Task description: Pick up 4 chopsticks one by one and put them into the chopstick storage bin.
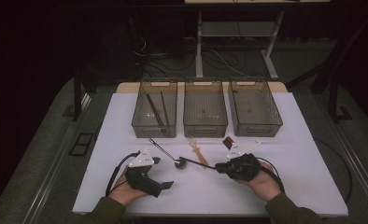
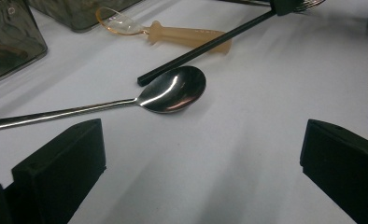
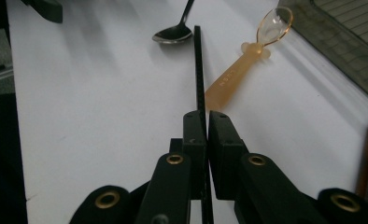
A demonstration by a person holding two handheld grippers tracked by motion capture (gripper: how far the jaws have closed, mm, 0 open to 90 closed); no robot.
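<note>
My right claw (image 3: 206, 126) is closed on a black chopstick (image 3: 199, 70), which reaches out low over the white worktop (image 1: 285, 163) with its far end beside the bowl of a steel spoon (image 2: 173, 88). An amber plastic spoon (image 3: 247, 60) lies under it. My left claw (image 1: 166, 185) stands open, holding nothing. Three clear bins (image 1: 205, 109) line the worktop's far edge; the left one holds dark sticks. Beyond, the room is dark, with a grey floor, cables and white frame legs.
</note>
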